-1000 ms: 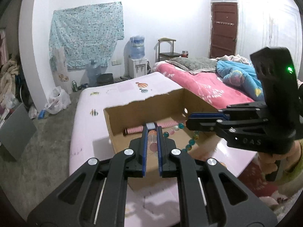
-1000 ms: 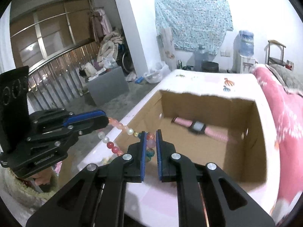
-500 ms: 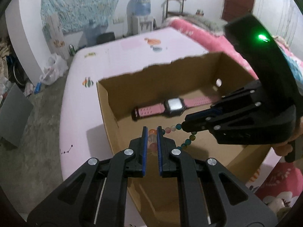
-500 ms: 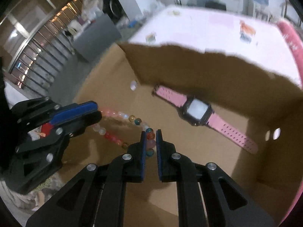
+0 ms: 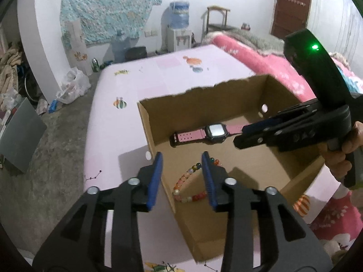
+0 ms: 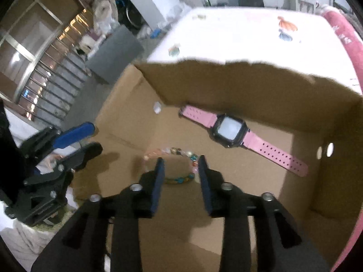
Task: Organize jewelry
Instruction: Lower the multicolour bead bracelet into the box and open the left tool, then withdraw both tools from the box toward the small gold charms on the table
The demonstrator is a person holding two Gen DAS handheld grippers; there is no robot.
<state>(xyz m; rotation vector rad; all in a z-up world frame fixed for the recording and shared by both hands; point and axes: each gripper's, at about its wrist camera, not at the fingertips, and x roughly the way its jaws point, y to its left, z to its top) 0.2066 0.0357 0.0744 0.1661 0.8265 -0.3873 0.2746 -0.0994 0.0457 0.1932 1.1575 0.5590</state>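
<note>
Left gripper (image 5: 181,158) and right gripper (image 6: 181,162) are held spread, gripping nothing. Beaded bracelet (image 5: 189,184) is seen lying loose on the cardboard box (image 5: 156,133) floor; pink watch (image 5: 213,132) beyond, near the far wall.

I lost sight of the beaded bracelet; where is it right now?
The beaded bracelet lies on the floor of the cardboard box, in its near-left part, in front of the pink watch. In both wrist views it shows between the open gripper fingers, held by neither.
</note>
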